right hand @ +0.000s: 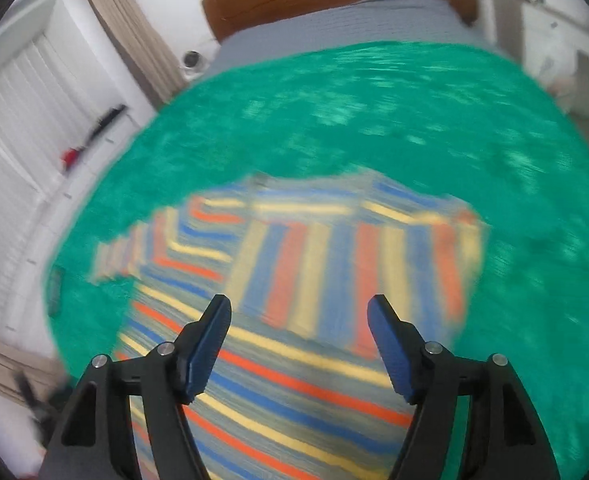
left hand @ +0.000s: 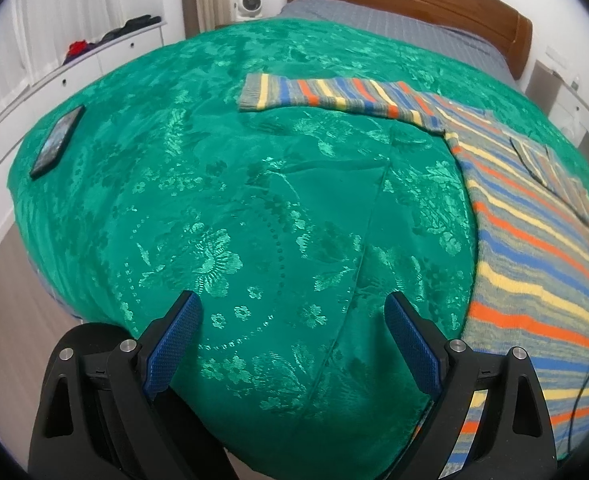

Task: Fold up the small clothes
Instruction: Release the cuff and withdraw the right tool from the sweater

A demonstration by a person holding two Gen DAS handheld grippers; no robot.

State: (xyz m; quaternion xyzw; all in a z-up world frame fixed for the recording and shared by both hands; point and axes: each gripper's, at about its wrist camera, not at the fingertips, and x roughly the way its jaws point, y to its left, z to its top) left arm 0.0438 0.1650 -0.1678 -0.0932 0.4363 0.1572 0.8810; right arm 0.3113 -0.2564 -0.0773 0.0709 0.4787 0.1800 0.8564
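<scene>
A striped knitted sweater (left hand: 534, 232) in grey, blue, orange and yellow lies flat on the green floral bedspread (left hand: 234, 200) that covers the bed. One sleeve (left hand: 326, 94) stretches out sideways from the sweater's body toward the wooden headboard (left hand: 406, 0) end. The left claw (left hand: 292, 312) hangs over bare bedspread just beside the sweater's edge, its blue-padded fingers (left hand: 174, 344) spread wide with nothing between them. The right claw (right hand: 299, 312) is above the sweater's body (right hand: 294, 380), fingers likewise parted and empty. That view is blurred, so the far sleeve seems folded across the chest (right hand: 354, 264), with its stripes running crosswise to the body's. A black phone (left hand: 56, 142) lies on the bedspread, well apart from the sweater, near the white drawer unit (left hand: 94, 64).
</scene>
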